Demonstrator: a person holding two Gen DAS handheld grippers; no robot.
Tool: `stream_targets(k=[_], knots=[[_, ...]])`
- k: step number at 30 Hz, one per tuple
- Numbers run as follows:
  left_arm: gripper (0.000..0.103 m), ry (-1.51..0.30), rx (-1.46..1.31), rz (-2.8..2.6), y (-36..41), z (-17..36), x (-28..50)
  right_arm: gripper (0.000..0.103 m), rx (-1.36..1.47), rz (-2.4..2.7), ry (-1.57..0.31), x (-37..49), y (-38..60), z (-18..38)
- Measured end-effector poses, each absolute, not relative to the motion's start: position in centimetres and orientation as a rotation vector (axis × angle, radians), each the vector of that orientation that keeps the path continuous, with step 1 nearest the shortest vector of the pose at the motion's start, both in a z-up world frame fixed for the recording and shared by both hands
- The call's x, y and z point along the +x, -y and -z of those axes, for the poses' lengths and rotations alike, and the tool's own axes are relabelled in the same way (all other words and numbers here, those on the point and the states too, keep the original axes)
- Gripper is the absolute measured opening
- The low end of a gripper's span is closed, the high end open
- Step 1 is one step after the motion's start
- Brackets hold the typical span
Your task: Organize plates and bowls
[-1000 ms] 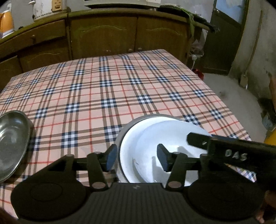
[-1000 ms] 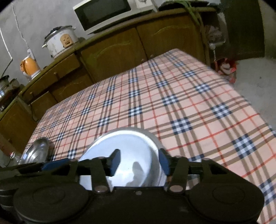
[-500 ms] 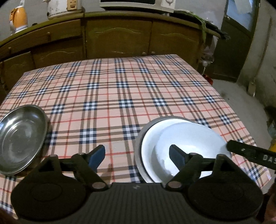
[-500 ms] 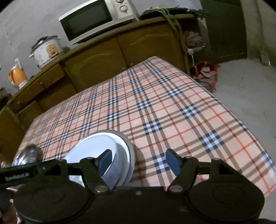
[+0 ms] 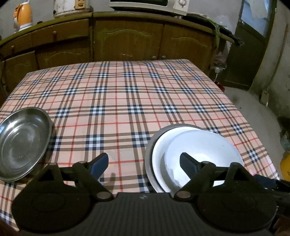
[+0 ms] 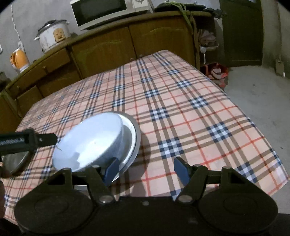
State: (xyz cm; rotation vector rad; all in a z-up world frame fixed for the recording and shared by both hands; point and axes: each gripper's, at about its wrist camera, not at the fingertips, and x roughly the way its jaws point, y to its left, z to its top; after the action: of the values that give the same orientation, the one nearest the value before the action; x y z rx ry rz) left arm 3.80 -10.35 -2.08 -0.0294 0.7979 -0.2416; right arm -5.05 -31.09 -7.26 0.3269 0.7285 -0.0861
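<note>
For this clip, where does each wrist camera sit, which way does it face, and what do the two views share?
Left wrist: sits behind the left gripper, angled down over the checked tablecloth toward the wooden cabinets; its jaws are opening with nothing between them; a steel dish lies at left.
Right wrist: sits behind the right gripper, same direction from farther right; jaws open and empty.
Shared: the white bowl stacked in a steel plate, microwave, and each shows the other gripper.

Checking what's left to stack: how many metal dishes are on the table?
2: one metal dish at the left edge, another metal dish under the white bowl.
</note>
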Motion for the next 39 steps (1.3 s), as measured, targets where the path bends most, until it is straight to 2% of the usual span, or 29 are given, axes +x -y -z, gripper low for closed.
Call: stream_targets(k=[9, 14, 21, 28, 39], knots=[[0.089, -0.808, -0.03, 0.245, 10.3, 2.5, 3.9, 0.081, 0.156, 0.117, -0.724, -2.7, 28.7, 7.1], [0.089, -0.814, -0.031, 0.252, 10.3, 2.6, 4.0, 0.081, 0.213, 0.146, -0.708, -3.2, 30.2, 7.1], [0.089, -0.823, -0.001, 0.276, 11.1, 3.2, 4.1, 0.082, 0.369, 0.0, -0.552, -4.3, 31.7, 6.0], [0.099, -0.811, 0.017, 0.271, 11.5, 3.7, 5.1, 0.082, 0.388, 0.037, -0.645, -2.5, 31.5, 6.6], [0.1, -0.937, 0.046, 0.328, 11.8, 6.9, 8.4, 0.082, 0.542, -0.028, -0.768, 0.0, 32.5, 9.7]])
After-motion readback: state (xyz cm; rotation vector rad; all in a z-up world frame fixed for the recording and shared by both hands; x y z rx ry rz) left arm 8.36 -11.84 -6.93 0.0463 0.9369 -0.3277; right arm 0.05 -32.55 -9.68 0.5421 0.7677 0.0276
